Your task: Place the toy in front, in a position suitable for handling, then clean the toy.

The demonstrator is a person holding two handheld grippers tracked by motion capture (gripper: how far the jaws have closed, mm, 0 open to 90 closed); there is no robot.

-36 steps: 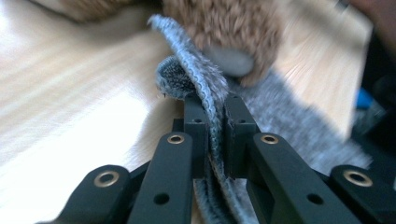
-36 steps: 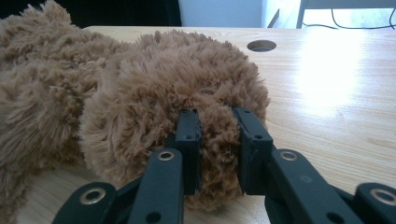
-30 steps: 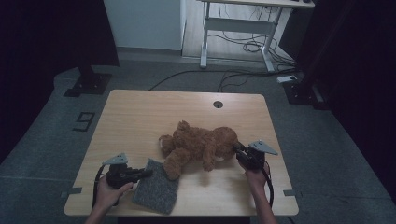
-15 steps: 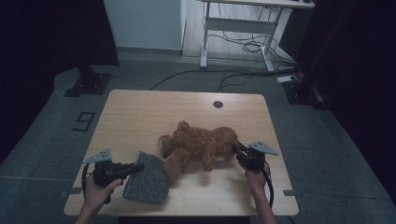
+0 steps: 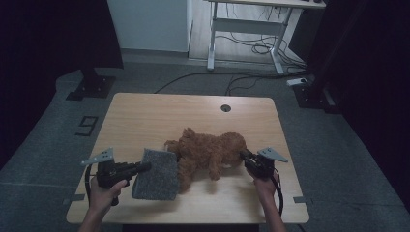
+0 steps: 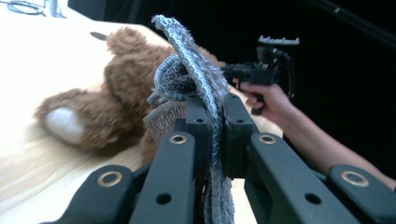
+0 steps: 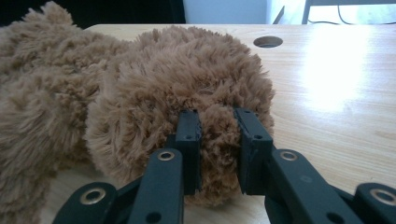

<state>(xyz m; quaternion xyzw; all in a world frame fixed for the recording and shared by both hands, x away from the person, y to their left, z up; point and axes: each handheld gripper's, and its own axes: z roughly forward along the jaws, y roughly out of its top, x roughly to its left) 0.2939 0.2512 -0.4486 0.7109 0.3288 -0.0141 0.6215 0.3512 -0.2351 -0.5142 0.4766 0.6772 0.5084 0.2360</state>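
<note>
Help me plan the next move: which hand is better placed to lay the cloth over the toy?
Left: its tool grips the grey fuzzy cloth beside the brown plush toy; the right tool pins the toy.

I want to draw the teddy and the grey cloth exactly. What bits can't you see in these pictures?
- Teddy: its face can't be made out; in the high view too small, in the right hand-held gripper view just fur.
- Grey cloth: far side hidden in the high view; the left hand-held gripper view shows it edge-on.
- Teddy's underside: against the table.
</note>
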